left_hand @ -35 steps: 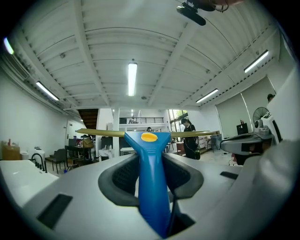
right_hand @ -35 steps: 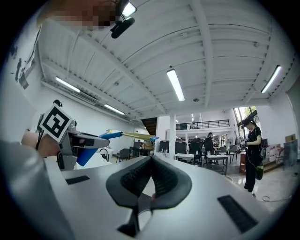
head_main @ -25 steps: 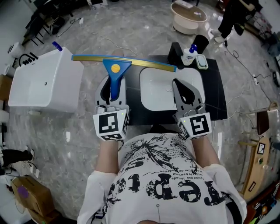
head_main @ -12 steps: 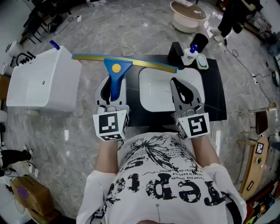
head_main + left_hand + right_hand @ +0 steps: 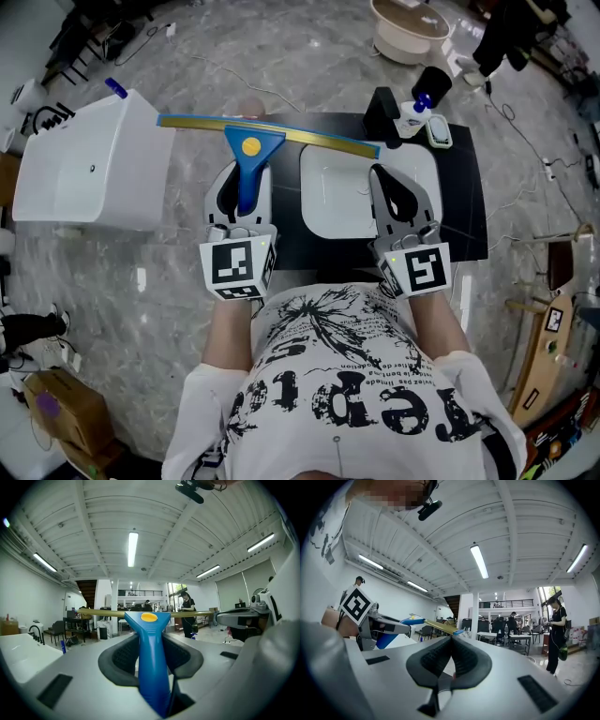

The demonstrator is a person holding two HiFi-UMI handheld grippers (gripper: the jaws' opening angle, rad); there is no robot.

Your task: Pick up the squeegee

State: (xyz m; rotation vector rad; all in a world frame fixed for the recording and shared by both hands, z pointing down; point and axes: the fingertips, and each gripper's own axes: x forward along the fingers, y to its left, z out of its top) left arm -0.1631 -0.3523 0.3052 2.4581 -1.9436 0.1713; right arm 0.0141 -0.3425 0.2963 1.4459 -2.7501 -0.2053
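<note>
The squeegee [image 5: 251,146] has a blue handle, a yellow dot on its head and a long yellow blade that lies crosswise. It is lifted off the table and held about level. My left gripper [image 5: 241,187] is shut on the blue handle [image 5: 151,667], whose pads press it from both sides. My right gripper [image 5: 386,180] hovers over the white basin [image 5: 330,211] with its jaws shut and nothing between them. From the right gripper view the squeegee blade [image 5: 437,626] and the left gripper [image 5: 383,627] show at the left.
A black table [image 5: 466,211] carries the white basin, a black block [image 5: 380,111] and a spray bottle [image 5: 417,111] at its far edge. A white box-shaped tub [image 5: 89,173] stands at the left. A beige bowl [image 5: 409,30] sits on the marble floor beyond.
The squeegee stays clamped in my left gripper. Both grippers have shifted only slightly, and the right one stays shut and empty.
</note>
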